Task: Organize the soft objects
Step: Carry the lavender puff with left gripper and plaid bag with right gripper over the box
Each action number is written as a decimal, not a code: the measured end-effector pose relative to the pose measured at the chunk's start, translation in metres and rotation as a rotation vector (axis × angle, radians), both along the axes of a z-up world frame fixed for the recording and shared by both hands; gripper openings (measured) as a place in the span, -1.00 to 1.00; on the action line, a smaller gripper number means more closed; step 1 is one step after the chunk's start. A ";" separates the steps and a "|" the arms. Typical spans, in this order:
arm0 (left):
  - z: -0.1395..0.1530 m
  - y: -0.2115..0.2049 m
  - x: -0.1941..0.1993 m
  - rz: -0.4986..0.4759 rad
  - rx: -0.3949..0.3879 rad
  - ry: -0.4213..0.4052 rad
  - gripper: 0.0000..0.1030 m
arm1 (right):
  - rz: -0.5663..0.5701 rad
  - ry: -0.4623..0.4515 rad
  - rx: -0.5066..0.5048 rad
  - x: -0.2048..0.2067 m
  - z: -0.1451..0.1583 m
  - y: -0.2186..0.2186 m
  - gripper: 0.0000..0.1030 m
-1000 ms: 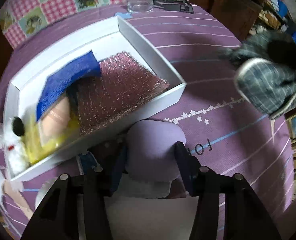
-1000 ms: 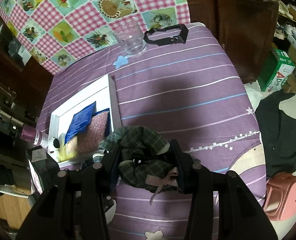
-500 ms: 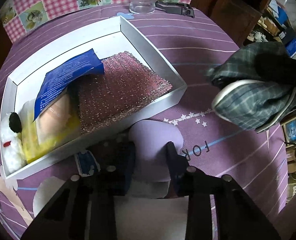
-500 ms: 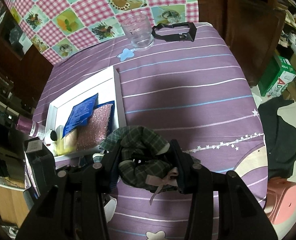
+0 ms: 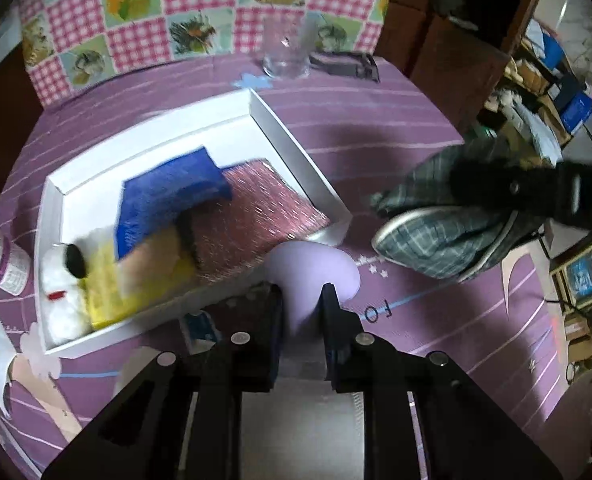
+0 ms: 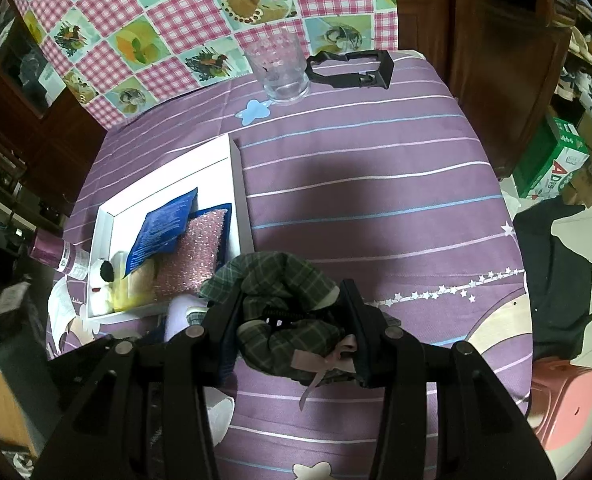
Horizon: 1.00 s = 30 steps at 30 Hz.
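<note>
The white tray (image 5: 299,152) on the purple striped cloth (image 6: 375,184) serves as landmark. Just off its near corner, the left gripper (image 5: 301,300) is clamped on a lilac soft pad (image 5: 315,268) — its jaws have just been closing, the pad pinched between them. To the tray's right, the right gripper (image 6: 292,312) grips a bunched green plaid cloth (image 6: 280,280). Inside the tray lie a blue packet (image 5: 168,200), a pink glittery sponge (image 5: 256,216) and a white plush toy (image 5: 62,292). Beyond the tray's far corner stands a clear glass (image 6: 278,68).
</note>
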State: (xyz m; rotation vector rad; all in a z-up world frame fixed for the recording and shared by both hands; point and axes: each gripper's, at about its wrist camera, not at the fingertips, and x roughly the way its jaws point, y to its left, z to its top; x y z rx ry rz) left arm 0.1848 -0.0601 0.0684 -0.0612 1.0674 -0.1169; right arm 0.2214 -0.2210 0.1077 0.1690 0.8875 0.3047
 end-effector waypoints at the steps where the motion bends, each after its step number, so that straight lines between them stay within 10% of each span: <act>1: 0.004 0.004 -0.003 0.010 -0.003 -0.012 -0.68 | 0.004 -0.007 0.002 -0.001 0.001 0.001 -0.08; 19: 0.038 0.093 -0.007 0.173 -0.134 -0.110 -0.67 | 0.133 -0.133 0.020 -0.019 0.021 0.067 -0.08; 30: 0.025 0.139 -0.005 0.304 -0.068 -0.108 -0.66 | 0.198 -0.156 -0.032 0.013 0.025 0.128 -0.08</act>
